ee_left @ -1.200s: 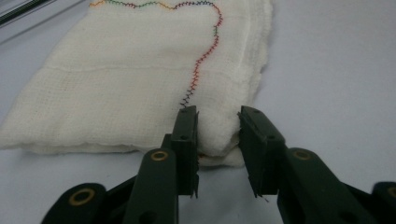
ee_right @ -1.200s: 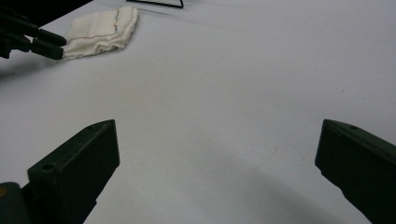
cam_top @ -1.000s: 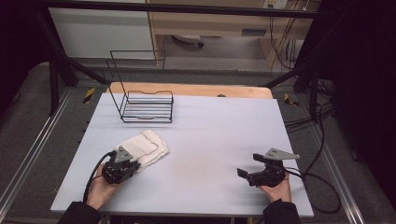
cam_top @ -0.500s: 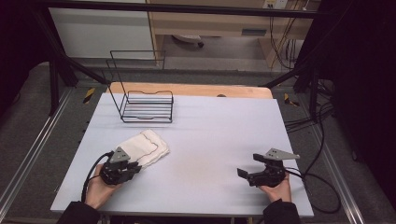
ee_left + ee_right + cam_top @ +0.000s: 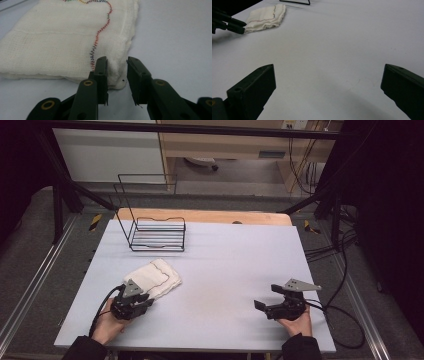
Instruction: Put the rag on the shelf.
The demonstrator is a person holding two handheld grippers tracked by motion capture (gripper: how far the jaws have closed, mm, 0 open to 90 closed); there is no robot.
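While your left gripper [image 5: 117,75] sits at the near corner of the folded white cloth [image 5: 152,278], its jaws have just been opening and now stand slightly parted, that corner between them but not pinched. The cloth lies flat on the table [image 5: 230,265], just in front of the wire rack [image 5: 158,234]. Well to the cloth's right, your right gripper [image 5: 272,307] rests with jaws spread wide, holding nothing.

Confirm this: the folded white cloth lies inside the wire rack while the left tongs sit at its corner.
Not quite. The folded white cloth lies flat on the table, apart from the wire rack, as the high view shows. The left tongs do sit at its corner, jaws just opened.
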